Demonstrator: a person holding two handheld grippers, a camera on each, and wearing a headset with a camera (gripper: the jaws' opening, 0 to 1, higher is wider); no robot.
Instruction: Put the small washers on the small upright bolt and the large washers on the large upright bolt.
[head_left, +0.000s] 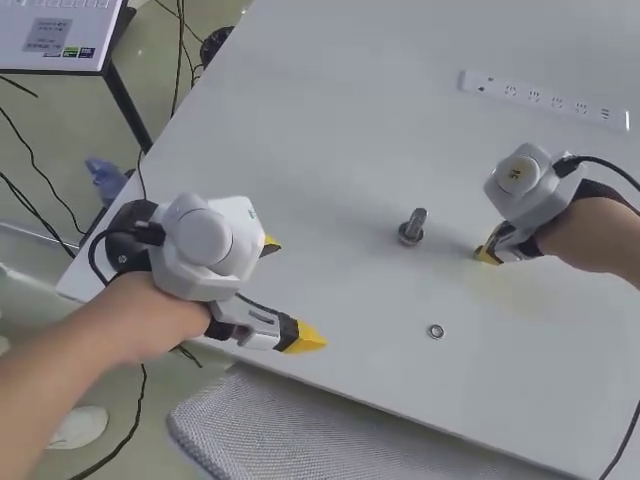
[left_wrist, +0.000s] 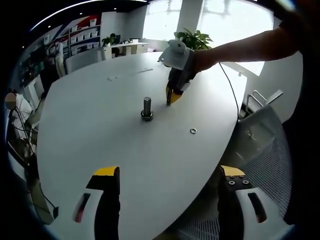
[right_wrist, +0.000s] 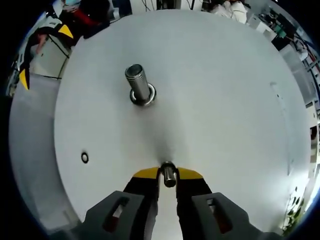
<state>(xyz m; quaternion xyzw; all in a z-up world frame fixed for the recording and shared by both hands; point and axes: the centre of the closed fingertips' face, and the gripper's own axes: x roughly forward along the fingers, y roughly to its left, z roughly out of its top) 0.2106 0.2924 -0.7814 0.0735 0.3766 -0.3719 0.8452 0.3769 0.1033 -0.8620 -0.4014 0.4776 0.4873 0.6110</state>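
The large bolt (head_left: 413, 226) (left_wrist: 146, 108) (right_wrist: 139, 84) stands upright mid-table with a metal ring around its foot. One small washer (head_left: 436, 331) (left_wrist: 193, 131) (right_wrist: 84, 157) lies flat nearer the front edge. My right gripper (head_left: 489, 254) (left_wrist: 171, 96) (right_wrist: 169, 176) is tip-down on the table to the right of the large bolt, shut on the small bolt (right_wrist: 169, 174), which stands between its yellow tips. My left gripper (head_left: 287, 291) (left_wrist: 169, 173) hovers at the table's front-left edge, jaws wide apart and nothing between them.
A white power strip (head_left: 545, 98) lies at the far right of the white table (head_left: 330, 120). A grey mesh chair (head_left: 260, 430) sits under the front edge. Cables and a monitor stand are on the floor to the left.
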